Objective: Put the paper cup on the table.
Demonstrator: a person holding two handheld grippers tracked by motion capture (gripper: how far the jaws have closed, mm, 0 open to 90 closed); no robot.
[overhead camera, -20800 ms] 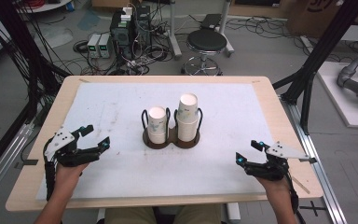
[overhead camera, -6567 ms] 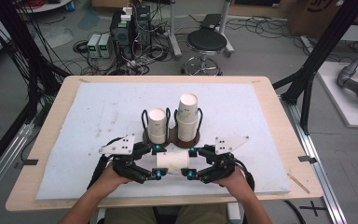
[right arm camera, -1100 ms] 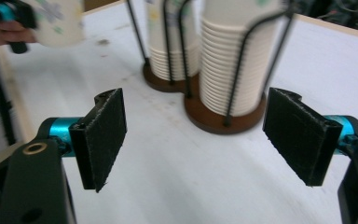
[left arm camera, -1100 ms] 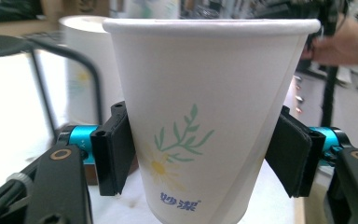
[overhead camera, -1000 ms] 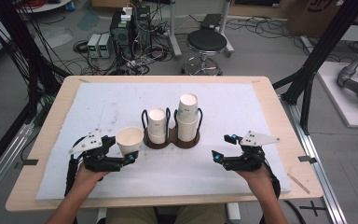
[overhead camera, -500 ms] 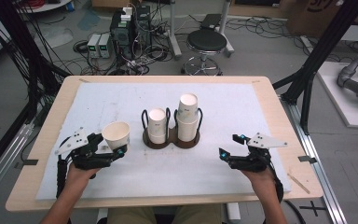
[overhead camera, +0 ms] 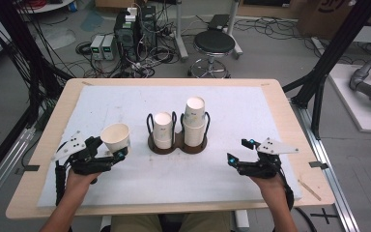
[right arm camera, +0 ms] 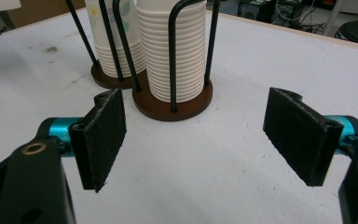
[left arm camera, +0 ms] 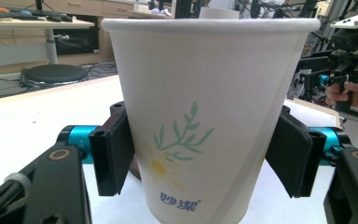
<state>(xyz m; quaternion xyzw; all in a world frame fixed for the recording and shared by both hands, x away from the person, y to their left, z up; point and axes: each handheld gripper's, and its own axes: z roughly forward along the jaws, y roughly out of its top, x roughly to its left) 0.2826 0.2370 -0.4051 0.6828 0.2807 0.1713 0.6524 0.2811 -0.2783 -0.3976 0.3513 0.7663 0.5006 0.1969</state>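
With my left gripper (overhead camera: 118, 155) pinching the paper cup (overhead camera: 115, 137) left of the cup rack (overhead camera: 178, 144), I'd set it down upright, squeezing lightly (thin walls), right gripper (overhead camera: 238, 151) spread empty.

Bare white mat (overhead camera: 270, 111) all round — sole obstacle the central cup rack (overhead camera: 178, 141) with its stacks.
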